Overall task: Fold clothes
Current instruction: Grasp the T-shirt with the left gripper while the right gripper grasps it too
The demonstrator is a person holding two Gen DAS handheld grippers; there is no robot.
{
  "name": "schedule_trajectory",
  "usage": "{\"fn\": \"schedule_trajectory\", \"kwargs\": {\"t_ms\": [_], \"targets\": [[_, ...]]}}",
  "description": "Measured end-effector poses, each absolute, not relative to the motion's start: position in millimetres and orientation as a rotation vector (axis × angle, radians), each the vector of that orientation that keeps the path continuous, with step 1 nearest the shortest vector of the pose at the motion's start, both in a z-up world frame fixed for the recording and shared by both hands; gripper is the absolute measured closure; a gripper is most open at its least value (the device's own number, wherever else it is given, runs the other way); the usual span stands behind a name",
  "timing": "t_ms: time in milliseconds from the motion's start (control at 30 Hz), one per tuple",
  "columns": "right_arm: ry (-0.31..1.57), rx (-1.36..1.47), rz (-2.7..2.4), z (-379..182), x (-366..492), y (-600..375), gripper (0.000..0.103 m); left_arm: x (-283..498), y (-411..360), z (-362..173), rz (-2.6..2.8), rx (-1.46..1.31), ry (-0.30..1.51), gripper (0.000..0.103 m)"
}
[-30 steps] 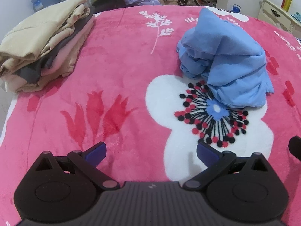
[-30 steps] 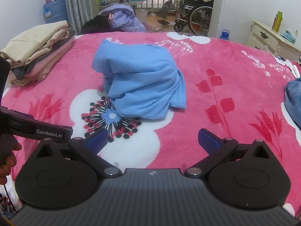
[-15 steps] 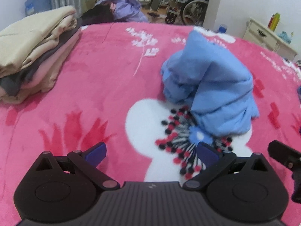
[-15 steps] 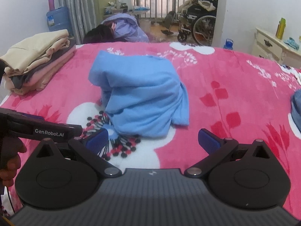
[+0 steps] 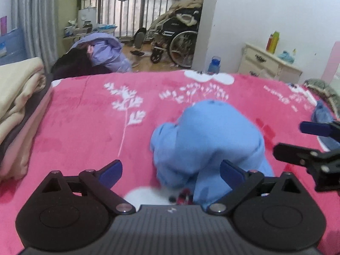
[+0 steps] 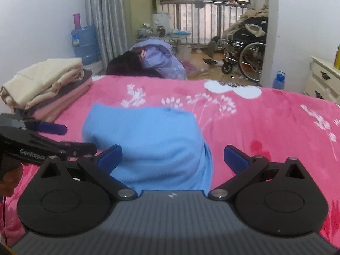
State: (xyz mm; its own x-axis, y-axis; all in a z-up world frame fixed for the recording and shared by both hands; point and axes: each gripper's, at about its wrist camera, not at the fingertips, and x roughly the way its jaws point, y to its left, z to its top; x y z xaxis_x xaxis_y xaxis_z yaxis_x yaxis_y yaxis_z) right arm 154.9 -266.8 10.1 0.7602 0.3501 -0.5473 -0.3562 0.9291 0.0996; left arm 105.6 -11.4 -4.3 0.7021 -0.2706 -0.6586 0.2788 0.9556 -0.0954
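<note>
A stack of folded clothes [image 6: 46,85] sits at the far left edge of the bed [image 6: 265,123], cream on top, grey and pink under it. The left hand-held gripper [image 5: 171,171] is released, jaws wide and holding nothing, low over the pink blanket at the near left side of the blue garment [image 6: 148,140]. That garment lies bunched in a mound near the middle of the bed, not flat and not folded. The right hand-held gripper [image 6: 173,156] is also released and empty, facing the near side of the mound.

Judging from this, the garment needs spreading flat before any fold will hold. It is best for each side to pick a single layer at an edge or corner, well apart from the other, and to lift and draw outward gently so the soft cloth does not drag the blanket.

The pictures are blurred; no hem, sleeve or collar can be made out, and the garment's near edge is hidden behind both gripper bodies. Some darker blue cloth [image 5: 322,114] at the far right is cut off
</note>
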Motion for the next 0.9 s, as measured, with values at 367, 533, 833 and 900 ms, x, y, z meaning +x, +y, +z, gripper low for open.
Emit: {"fn": "schedule_trajectory", "kwargs": {"t_ms": [367, 533, 833, 900], "targets": [[0.698, 0.028, 0.517, -9, 170, -233, 0.03, 132, -26, -27, -0.353, -0.035, 0.773, 0.067], [0.735, 0.058, 0.54, -22, 170, -242, 0.079, 122, -34, -24, -0.379, -0.007, 0.749, 0.086], [0.713, 0.059, 0.575, -14, 130, -264, 0.103, 102, -44, -17, -0.467, 0.018, 0.717, 0.089], [0.702, 0.056, 0.565, -10, 119, -268, 0.103, 93, -50, -15, -0.5, 0.053, 0.695, 0.089]]}}
